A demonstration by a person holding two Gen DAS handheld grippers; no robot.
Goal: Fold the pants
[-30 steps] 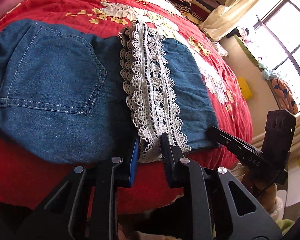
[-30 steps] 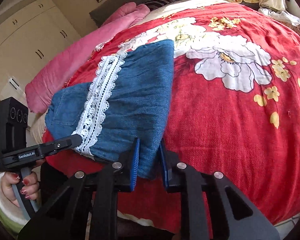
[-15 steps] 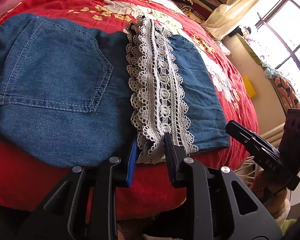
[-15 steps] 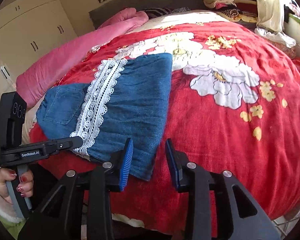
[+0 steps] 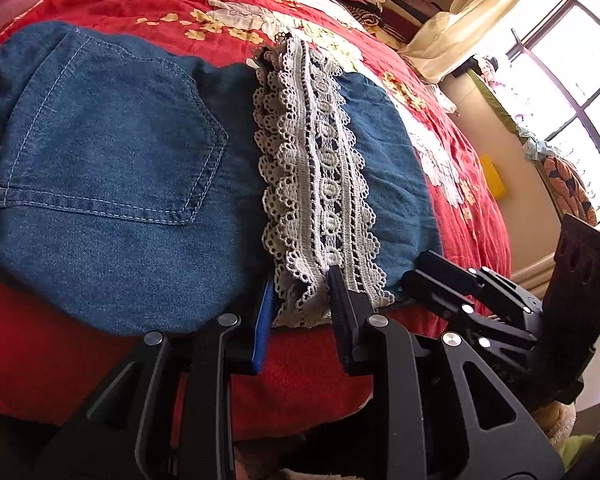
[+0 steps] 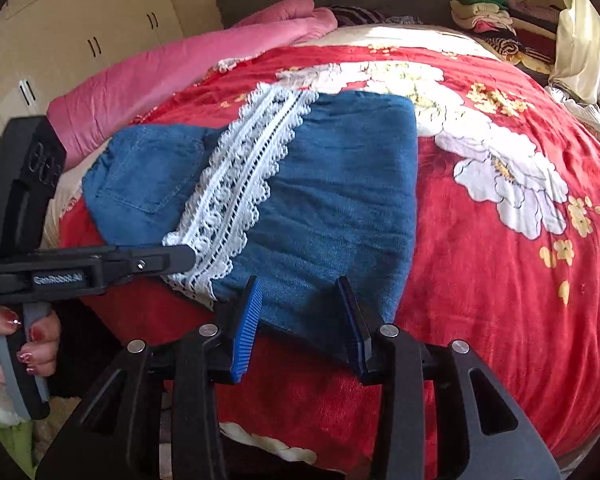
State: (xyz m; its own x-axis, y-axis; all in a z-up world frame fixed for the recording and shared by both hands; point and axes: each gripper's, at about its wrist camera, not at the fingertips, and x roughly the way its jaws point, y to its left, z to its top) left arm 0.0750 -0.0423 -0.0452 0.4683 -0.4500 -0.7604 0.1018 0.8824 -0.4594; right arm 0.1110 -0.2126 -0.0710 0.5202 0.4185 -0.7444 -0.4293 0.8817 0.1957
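The denim pants [image 6: 332, 208] lie folded once on the red floral bedspread [image 6: 500, 264], near its front edge, with the white lace trim [image 5: 320, 192] running across the top layer and 1 back pocket [image 5: 100, 140] showing to its left. The left gripper [image 5: 300, 312] has its jaws parted, with the near end of the lace trim lying between them; they do not look pressed on it. The right gripper [image 6: 300, 320] is spread wide, its jaws either side of the near denim corner and nothing clamped. Judging by this, the step in hand is taking hold of the near edge for a further fold. To do it well, each gripper should slide in low along the bedspread so that it pinches every layer, not just the lace or the top denim; then both should close together, lift level and carry the edge over evenly so the fold line stays straight. Counted: 1 pair of pants, 1 lace band, 1 visible pocket, 2 grippers, 1 pink quilt [image 6: 180, 72] at the far side.
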